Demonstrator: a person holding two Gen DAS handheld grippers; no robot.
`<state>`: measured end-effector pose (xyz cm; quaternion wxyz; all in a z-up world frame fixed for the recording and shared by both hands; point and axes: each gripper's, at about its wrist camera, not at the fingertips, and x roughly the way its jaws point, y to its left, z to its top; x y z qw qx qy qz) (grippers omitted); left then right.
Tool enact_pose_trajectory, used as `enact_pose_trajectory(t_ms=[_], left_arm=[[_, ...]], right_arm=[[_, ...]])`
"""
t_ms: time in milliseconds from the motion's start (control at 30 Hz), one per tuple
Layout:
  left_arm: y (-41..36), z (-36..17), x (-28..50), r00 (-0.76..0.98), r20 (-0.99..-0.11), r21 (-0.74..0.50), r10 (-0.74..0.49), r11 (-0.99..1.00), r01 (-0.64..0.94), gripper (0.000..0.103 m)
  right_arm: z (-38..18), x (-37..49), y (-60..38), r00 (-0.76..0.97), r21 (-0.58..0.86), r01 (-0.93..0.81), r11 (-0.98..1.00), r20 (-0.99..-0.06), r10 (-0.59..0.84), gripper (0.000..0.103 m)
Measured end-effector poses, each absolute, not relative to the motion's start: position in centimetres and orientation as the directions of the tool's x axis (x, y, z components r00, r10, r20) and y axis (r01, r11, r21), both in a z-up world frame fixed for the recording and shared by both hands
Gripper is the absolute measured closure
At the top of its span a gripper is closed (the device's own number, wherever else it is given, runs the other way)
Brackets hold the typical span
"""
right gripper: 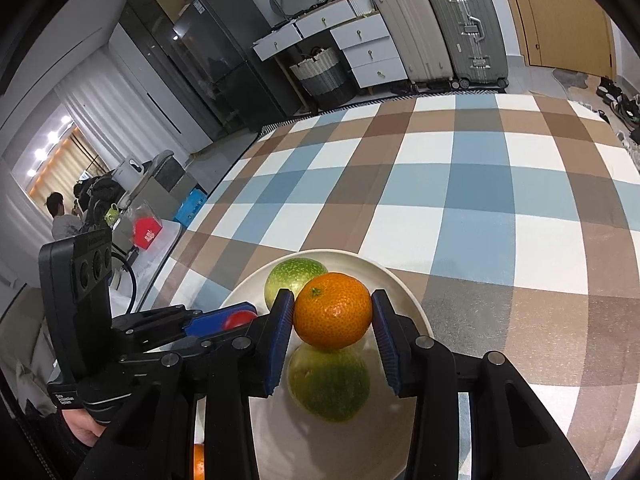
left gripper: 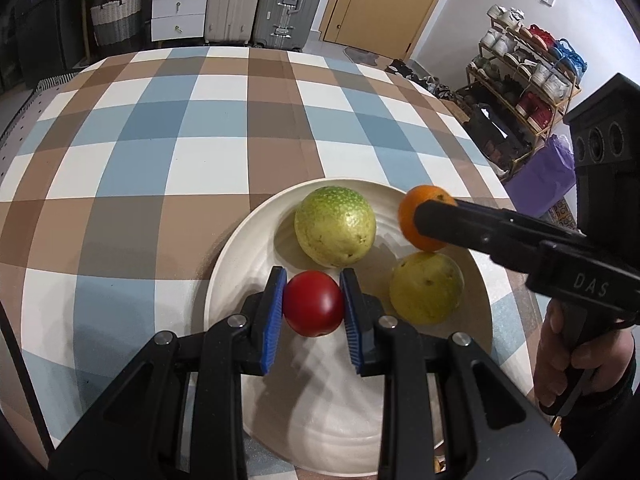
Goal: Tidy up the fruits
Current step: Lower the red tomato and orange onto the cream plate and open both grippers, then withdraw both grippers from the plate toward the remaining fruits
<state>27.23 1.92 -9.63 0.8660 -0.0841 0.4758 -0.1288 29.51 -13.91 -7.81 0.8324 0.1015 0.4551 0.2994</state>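
Observation:
A white plate [left gripper: 240,264] lies on the checked tablecloth with two green-yellow fruits on it, one at the back [left gripper: 335,226] and one at the right [left gripper: 426,287]. My left gripper [left gripper: 313,305] is shut on a red tomato [left gripper: 314,304] held just over the plate's middle. My right gripper [right gripper: 333,318] is shut on an orange mandarin [right gripper: 333,311], above the nearer green fruit [right gripper: 329,380]. In the left wrist view the mandarin [left gripper: 420,220] hangs over the plate's right side. The back green fruit [right gripper: 294,276] and the plate's rim [right gripper: 404,288] show behind it.
The checked tablecloth [left gripper: 200,128] stretches far beyond the plate. A second orange fruit [right gripper: 199,460] peeks out at the bottom edge beside the plate. Suitcases [right gripper: 440,24], drawers and a shoe rack [left gripper: 524,76] stand past the table.

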Motion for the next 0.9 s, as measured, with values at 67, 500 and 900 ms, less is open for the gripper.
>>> enact_pose_trajectory(t_ms=[67,500,900], left_arm=[[1.8,-9.5,27.4,0.514,-0.799,-0.274,-0.313,0.950,0.153,0.079],[2.7,-7.2,25.6,0.556,-0.768,-0.281,-0.319,0.947,0.156,0.059],[4.3,-3.4,21.0,0.630,-0.731,-0.216,-0.263,0.964,0.152,0.058]], right_arm=[[-7.9,29.7,-13.8,0.404,0.443,-0.402,0.801,-0.700,0.589,0.062],[-5.4,27.5,-14.5,0.458,0.449,-0.409,0.794,-0.652,0.604,0.053],[-1.0,20.8,-16.5,0.570,0.405,-0.434,0.805,-0.568,0.593,0.053]])
